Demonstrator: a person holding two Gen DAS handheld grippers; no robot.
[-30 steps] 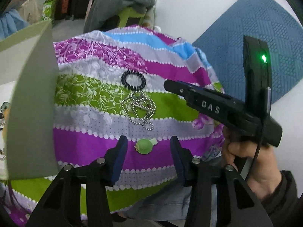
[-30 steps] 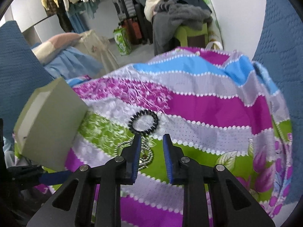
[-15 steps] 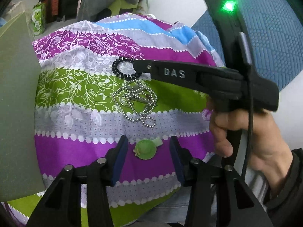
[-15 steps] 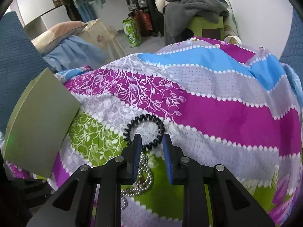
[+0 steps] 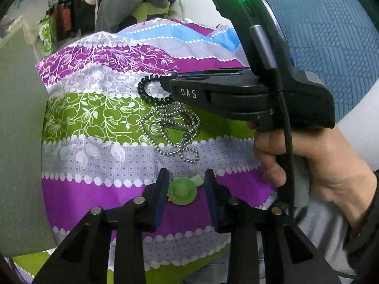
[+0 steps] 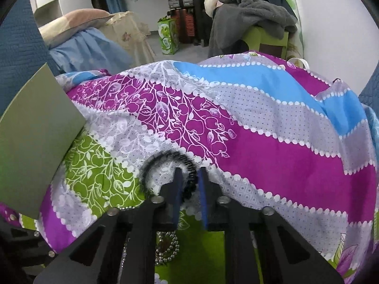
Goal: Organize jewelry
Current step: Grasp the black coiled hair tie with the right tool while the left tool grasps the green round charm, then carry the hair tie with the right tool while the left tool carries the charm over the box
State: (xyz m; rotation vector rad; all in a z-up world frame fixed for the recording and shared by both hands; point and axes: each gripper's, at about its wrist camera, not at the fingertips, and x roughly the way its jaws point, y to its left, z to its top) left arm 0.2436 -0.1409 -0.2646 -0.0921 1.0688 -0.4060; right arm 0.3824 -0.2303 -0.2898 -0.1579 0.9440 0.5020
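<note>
On the striped floral cloth (image 5: 99,161) lie a black spiral hair tie (image 5: 146,93), a silver ball chain (image 5: 173,130) and a small green hat-shaped clip (image 5: 182,191). My left gripper (image 5: 186,189) is open, its fingers either side of the green clip. My right gripper (image 6: 189,184) has its narrow-set fingers around the right side of the black hair tie (image 6: 156,163), a small gap still showing. The right gripper also shows in the left wrist view (image 5: 165,84), with its tips at the hair tie. The ball chain (image 6: 165,248) lies under the right gripper.
A grey-green box lid or card (image 5: 21,142) stands at the left edge of the cloth, also seen in the right wrist view (image 6: 33,142). A blue textured cushion (image 5: 331,35) is at the right. Piled clothes (image 6: 248,11) and luggage lie beyond.
My right gripper moved forward and down over the chain until its fingers straddle the hair tie. My left gripper came closer to the green clip and narrowed somewhat.
</note>
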